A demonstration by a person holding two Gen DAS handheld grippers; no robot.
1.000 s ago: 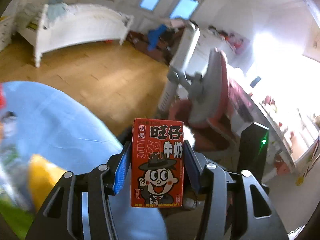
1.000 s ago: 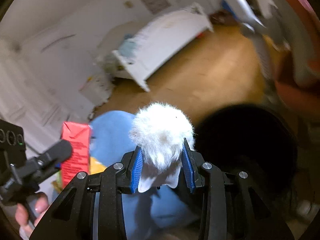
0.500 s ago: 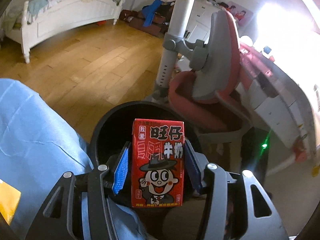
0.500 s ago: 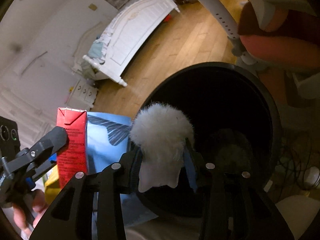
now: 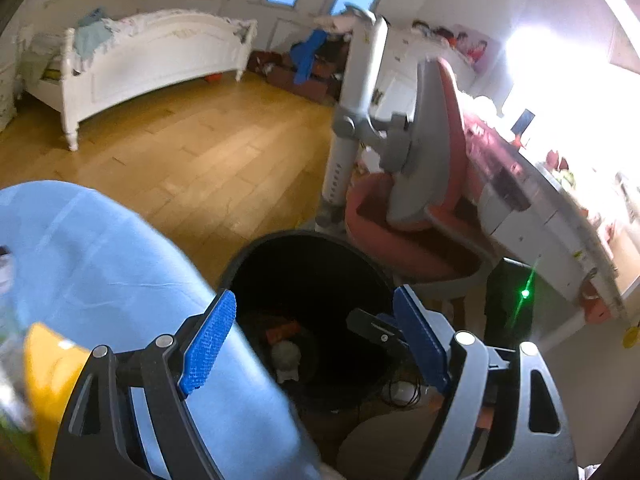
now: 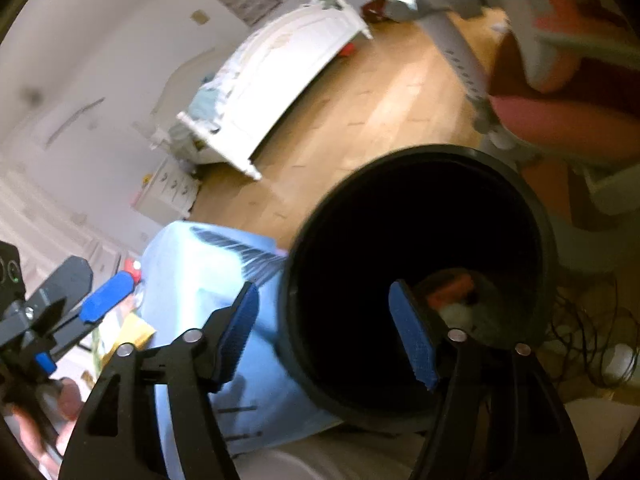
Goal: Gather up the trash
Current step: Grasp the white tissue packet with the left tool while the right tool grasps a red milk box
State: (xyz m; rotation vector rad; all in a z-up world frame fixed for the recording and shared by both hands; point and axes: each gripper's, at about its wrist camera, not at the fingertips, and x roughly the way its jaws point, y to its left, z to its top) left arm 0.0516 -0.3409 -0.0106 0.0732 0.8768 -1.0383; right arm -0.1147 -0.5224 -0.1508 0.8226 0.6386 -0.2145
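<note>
A black round trash bin stands on the floor beside the blue-covered table; it also shows in the right wrist view. Inside it lie the red milk carton and the white fluffy ball; both show dimly in the right wrist view, carton and ball. My left gripper is open and empty above the bin. My right gripper is open and empty over the bin's near rim. The left gripper's blue pads show at the left of the right wrist view.
A blue cloth covers the table edge next to the bin, with a yellow packet on it. A pink and grey chair stands behind the bin, a desk to the right, a white bed across the wooden floor.
Both grippers have opened over the bin. The red milk carton and the white fluffy ball have dropped out of them into the bin.
</note>
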